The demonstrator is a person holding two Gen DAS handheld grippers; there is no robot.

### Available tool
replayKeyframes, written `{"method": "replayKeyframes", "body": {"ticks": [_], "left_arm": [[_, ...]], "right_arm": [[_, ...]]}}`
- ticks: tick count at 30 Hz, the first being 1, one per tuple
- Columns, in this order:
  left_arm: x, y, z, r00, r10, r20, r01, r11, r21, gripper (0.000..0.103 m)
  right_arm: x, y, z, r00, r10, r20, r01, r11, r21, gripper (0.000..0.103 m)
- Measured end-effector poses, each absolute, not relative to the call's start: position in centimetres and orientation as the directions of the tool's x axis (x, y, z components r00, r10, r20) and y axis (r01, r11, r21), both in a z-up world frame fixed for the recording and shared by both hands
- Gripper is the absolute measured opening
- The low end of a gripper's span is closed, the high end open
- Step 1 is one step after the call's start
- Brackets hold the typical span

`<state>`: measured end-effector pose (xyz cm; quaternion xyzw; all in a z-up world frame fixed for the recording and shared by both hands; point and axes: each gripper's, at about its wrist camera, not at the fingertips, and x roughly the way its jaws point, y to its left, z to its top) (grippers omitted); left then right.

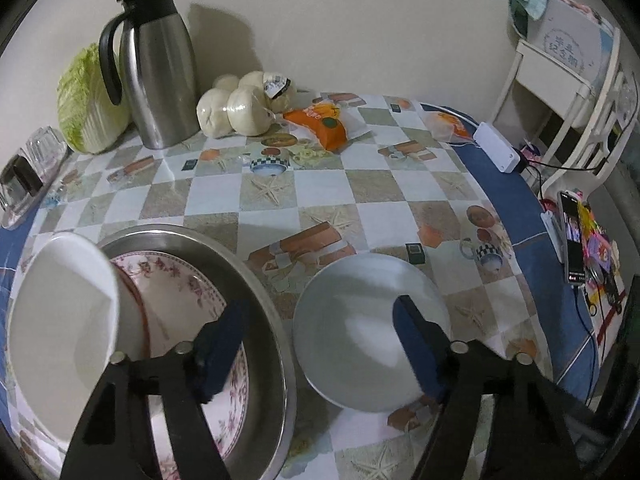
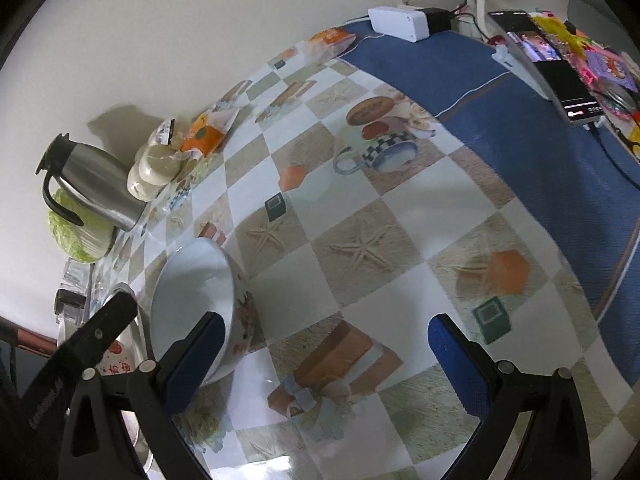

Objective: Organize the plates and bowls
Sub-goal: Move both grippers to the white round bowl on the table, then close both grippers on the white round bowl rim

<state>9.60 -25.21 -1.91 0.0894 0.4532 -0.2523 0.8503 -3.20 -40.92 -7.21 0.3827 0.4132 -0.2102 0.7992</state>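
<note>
Checkered beige-and-white tabletop (image 1: pixel 328 192) with starfish prints; white bowl (image 1: pixel 372 332); pink-floral plate (image 1: pixel 184 292) lower left; silver jug (image 1: pixel 156 76) upper left; blue fingers (image 1: pixel 416 344).

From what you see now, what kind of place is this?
Probably a home dining table: a patterned tablecloth, food such as cabbage and steamed buns beside a steel jug, and a bowl.

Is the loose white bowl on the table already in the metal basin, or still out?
Out. The bowl sits empty on the tablecloth beside the metal basin, which holds a flowered plate.
</note>
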Motion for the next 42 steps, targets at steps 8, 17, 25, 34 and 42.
{"method": "replayKeyframes", "body": {"ticks": [8,17,25,34,42], "left_arm": [[10.9,-26.1,-3.0,0.431,-0.360,-0.827,0.527,0.845,-0.093,0.072],[11.2,-26.1,-3.6,0.411,-0.378,-0.830,0.536,0.837,-0.115,0.071],[10.9,-26.2,-3.4,0.395,-0.391,-0.831,0.538,0.832,-0.136,0.071],[9.7,-27.9,-4.3,0.353,-0.395,-0.848,0.579,0.804,-0.134,0.056],[9.2,-28.6,-5.9,0.324,-0.370,-0.871,0.593,0.796,-0.117,0.026]], "right_arm": [[-1.1,-39.9,-7.8,0.576,0.006,-0.818,0.634,0.627,0.452,0.066],[1.4,-37.5,-8.0,0.588,0.043,-0.808,0.582,0.671,0.459,0.014],[0.3,-38.5,-7.9,0.581,0.021,-0.814,0.604,0.659,0.448,0.012],[-1.3,-40.6,-8.2,0.572,-0.003,-0.820,0.648,0.614,0.450,0.012],[-1.8,-41.1,-8.5,0.567,-0.002,-0.824,0.661,0.597,0.454,0.012]]}}
